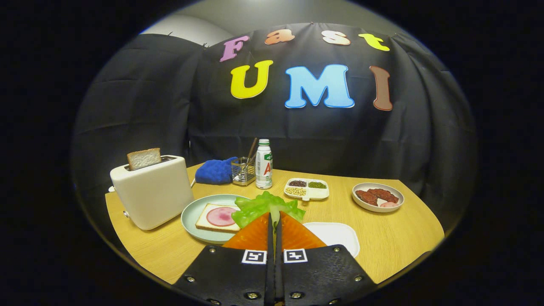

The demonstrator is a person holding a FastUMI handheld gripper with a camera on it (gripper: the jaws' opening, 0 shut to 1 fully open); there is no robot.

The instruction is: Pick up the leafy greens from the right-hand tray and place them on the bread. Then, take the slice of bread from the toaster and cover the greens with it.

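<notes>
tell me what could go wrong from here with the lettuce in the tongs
1. The tongs pinch only the lettuce's stem edge, so it may slip out before reaching the bread.
2. The floppy leaf could land half off the bread, onto the plate.
3. Swinging wide might bump the toaster.

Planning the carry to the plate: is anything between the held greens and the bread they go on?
Nothing visible. The hand-held gripper is shut on the leafy greens, which hang just beside the bread on its plate. The toaster stands off to the far side.
</notes>
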